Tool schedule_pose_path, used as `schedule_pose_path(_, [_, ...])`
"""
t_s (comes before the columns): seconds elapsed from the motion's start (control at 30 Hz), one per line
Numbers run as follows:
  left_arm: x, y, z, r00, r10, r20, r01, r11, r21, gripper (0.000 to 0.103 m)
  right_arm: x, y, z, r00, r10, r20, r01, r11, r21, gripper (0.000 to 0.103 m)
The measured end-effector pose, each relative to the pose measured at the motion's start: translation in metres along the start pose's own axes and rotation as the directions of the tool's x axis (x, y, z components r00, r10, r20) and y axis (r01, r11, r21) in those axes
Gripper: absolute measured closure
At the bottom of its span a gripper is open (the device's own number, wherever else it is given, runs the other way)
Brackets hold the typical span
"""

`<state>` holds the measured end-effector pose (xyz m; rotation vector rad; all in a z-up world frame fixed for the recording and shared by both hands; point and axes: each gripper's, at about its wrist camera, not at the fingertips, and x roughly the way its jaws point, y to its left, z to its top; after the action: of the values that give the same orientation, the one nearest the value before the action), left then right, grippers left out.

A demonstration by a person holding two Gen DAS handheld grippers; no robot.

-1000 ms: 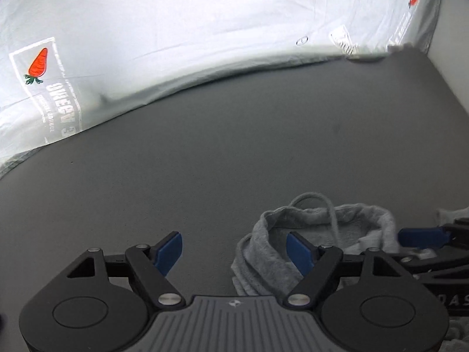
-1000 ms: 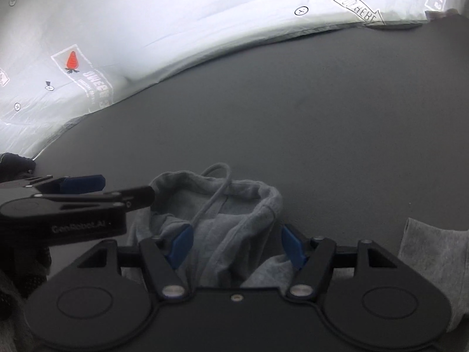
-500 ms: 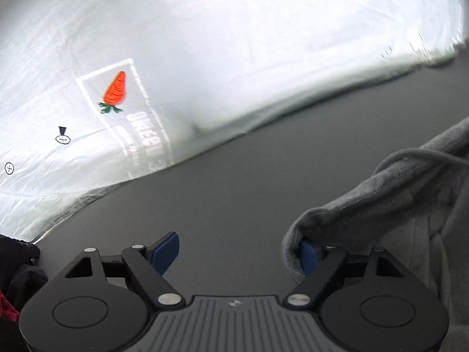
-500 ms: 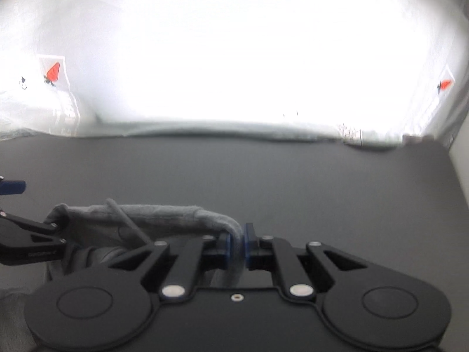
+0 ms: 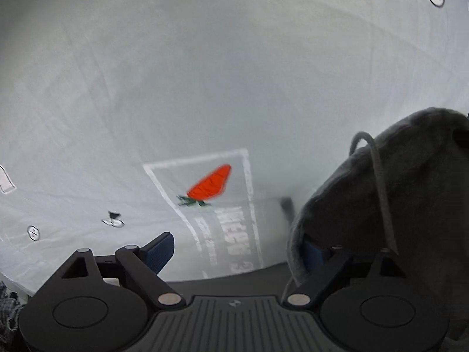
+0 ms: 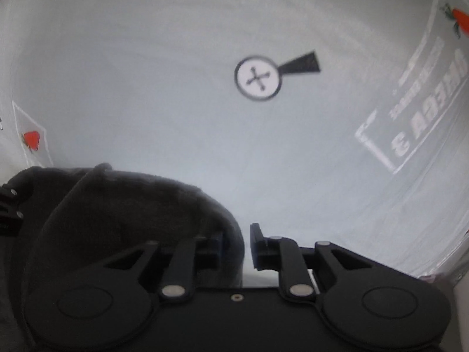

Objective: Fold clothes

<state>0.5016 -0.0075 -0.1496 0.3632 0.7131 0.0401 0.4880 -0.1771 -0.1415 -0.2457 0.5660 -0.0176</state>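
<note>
garment (image 5: pixel 410 193) lifted, at 3 o'clock in left view, 8 o'clock in right | left gripper (image 5: pixel 237 246) fingers wide apart, cloth draped on the right finger only | right gripper (image 6: pixel 234 249) clamped on hem | progress: early, no fold visible, whole folding left

White sheet (image 6: pixel 176 73) reads, seemingly, "OMEGA 3" (image 6: pixel 425 117).

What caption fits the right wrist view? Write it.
Right hand-held gripper pinching grey garment against white printed sheet.
</note>
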Motion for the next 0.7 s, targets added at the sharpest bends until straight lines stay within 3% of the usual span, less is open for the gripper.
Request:
schedule_pose_path(0.03, [0.006,-0.003,-0.012,0.997,-0.071,-0.044,0.070,0.997,-0.014,0.013,0.010,-0.001,-0.012,0.996,0.061,-0.063,-0.058,0.997,0.040,0.062])
schedule_pose_path(0.13, [0.006,-0.004,-0.046,0.971,-0.220,-0.098,0.208,0.971,-0.117,0.013,0.015,-0.017,-0.049,0.965,0.208,-0.161,-0.175,0.964,0.199,0.055])
schedule_pose_path(0.2, [-0.004,-0.001,-0.066,0.953,-0.288,-0.100,0.262,0.941,-0.214,0.013,0.000,-0.037,-0.072,0.945,0.283,-0.164,-0.224,0.925,0.308,0.046])
schedule_pose_path(0.27, [-0.020,0.005,-0.088,0.935,-0.342,-0.098,0.298,0.904,-0.306,0.013,-0.025,-0.060,-0.096,0.940,0.305,-0.154,-0.226,0.893,0.389,0.037])
schedule_pose_path(0.33, [-0.039,0.011,-0.108,0.919,-0.383,-0.097,0.323,0.869,-0.375,0.013,-0.056,-0.086,-0.118,0.950,0.268,-0.158,-0.183,0.892,0.413,0.031])
schedule_pose_path(0.4, [-0.066,0.010,-0.128,0.926,-0.360,-0.116,0.297,0.882,-0.365,0.013,-0.089,-0.110,-0.144,0.963,0.181,-0.201,-0.093,0.920,0.382,0.027])
schedule_pose_path(0.47, [-0.093,0.010,-0.151,0.932,-0.325,-0.163,0.254,0.903,-0.348,0.013,-0.118,-0.135,-0.175,0.960,0.085,-0.268,0.011,0.942,0.335,0.027])
schedule_pose_path(0.57, [-0.121,0.018,-0.181,0.928,-0.306,-0.215,0.212,0.904,-0.372,0.013,-0.170,-0.165,-0.224,0.930,-0.033,-0.367,0.143,0.950,0.277,0.027])
schedule_pose_path(0.7, [-0.156,0.018,-0.208,0.927,-0.281,-0.250,0.157,0.893,-0.421,0.013,-0.229,-0.183,-0.282,0.887,-0.061,-0.458,0.218,0.930,0.297,0.027])
